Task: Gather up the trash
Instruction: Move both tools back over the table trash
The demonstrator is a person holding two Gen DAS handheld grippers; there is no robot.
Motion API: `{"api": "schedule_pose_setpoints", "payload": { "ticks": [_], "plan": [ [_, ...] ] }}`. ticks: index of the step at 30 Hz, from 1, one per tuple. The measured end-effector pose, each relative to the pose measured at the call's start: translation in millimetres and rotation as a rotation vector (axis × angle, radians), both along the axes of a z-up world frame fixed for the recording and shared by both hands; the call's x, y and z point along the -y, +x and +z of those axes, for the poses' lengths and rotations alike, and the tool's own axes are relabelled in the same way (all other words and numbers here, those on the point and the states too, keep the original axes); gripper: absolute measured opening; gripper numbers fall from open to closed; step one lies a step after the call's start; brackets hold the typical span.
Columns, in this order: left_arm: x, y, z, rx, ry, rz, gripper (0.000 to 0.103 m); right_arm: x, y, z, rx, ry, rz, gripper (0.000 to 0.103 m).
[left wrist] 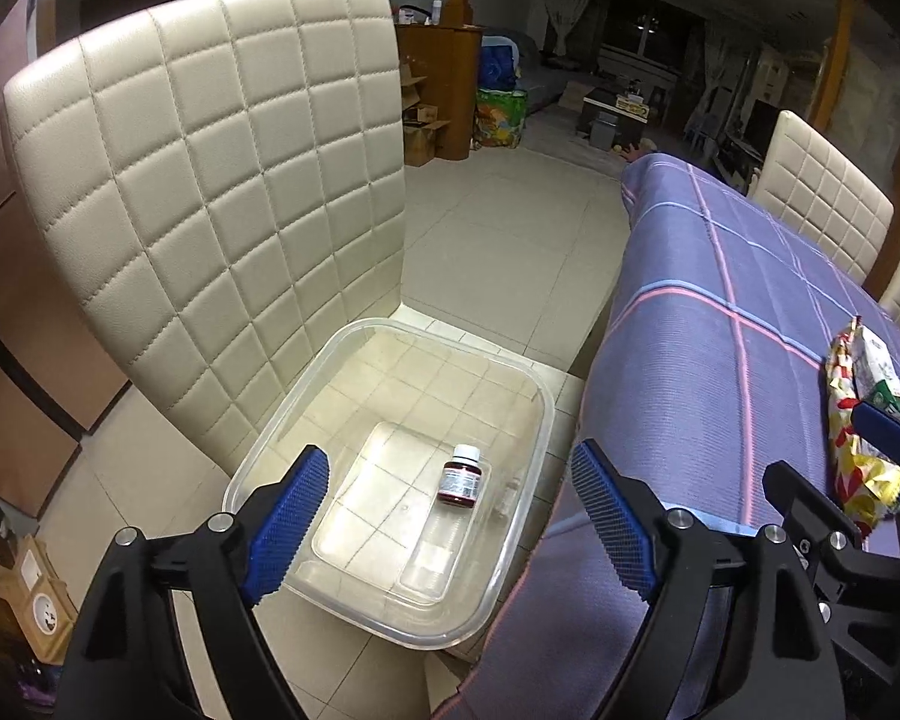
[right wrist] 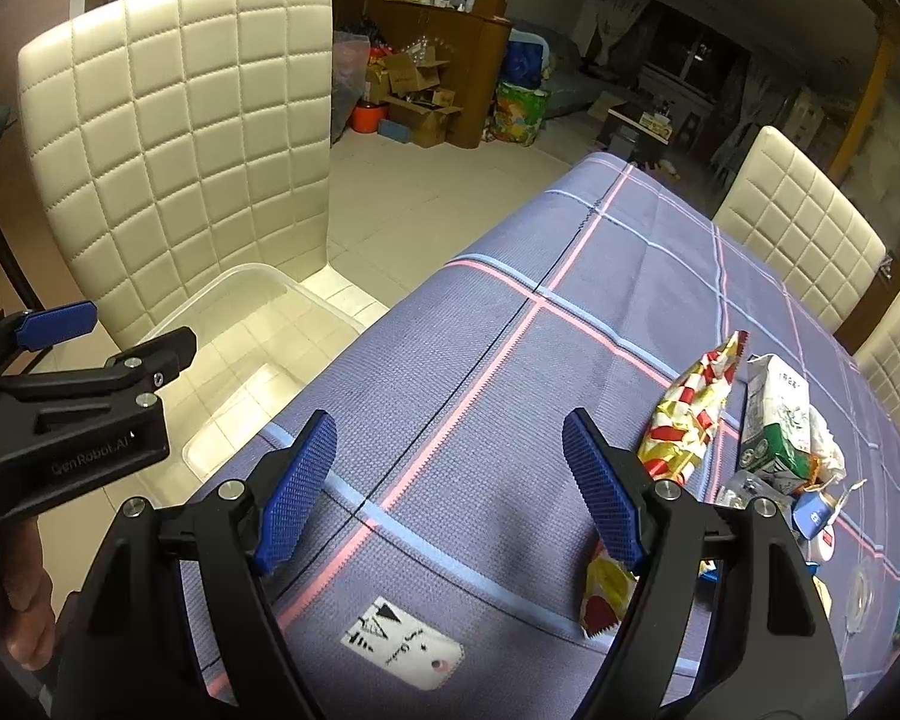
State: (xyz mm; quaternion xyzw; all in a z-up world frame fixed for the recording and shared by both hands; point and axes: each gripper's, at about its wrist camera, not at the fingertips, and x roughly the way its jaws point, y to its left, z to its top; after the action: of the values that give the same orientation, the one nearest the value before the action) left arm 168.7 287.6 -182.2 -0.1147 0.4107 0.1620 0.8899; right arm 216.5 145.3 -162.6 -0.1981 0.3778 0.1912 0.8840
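Observation:
A clear plastic bin [left wrist: 528, 420] sits on the seat of a cream quilted chair [left wrist: 210, 180]. A small dark bottle with a white cap [left wrist: 462, 477] lies inside the bin. My left gripper [left wrist: 450, 522] is open and empty above the bin's near side. My right gripper [right wrist: 450, 480] is open and empty over the purple checked tablecloth [right wrist: 510, 360]. To its right lie a red and gold wrapper [right wrist: 690, 414], a green and white carton [right wrist: 777, 420] and more small trash [right wrist: 810, 516]. The wrapper [left wrist: 846, 420] and carton [left wrist: 879, 372] also show in the left wrist view.
Two more cream chairs [right wrist: 798, 222] stand along the table's far side. A white printed label [right wrist: 408, 642] lies on the cloth near me. Cardboard boxes [right wrist: 414, 90] and bags stand by a wooden cabinet across the tiled floor [left wrist: 510, 240].

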Motion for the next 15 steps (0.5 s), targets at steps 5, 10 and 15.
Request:
{"api": "schedule_pose_setpoints", "payload": {
  "ticks": [5, 10, 15],
  "plan": [
    [14.0, -7.6, 12.8, 0.018, 0.022, -0.015, 0.081, 16.2, -11.2, 11.9, 0.020, 0.018, -0.014, 0.077],
    [42.8, -13.1, 26.9, 0.035, 0.036, -0.071, 0.081, 45.1, -20.3, 23.1, 0.034, 0.046, -0.057, 0.078],
    [80.8, -17.0, 37.7, 0.049, 0.056, -0.137, 0.081, 83.3, -27.1, 25.9, 0.031, 0.065, -0.119, 0.078]
  ]
}}
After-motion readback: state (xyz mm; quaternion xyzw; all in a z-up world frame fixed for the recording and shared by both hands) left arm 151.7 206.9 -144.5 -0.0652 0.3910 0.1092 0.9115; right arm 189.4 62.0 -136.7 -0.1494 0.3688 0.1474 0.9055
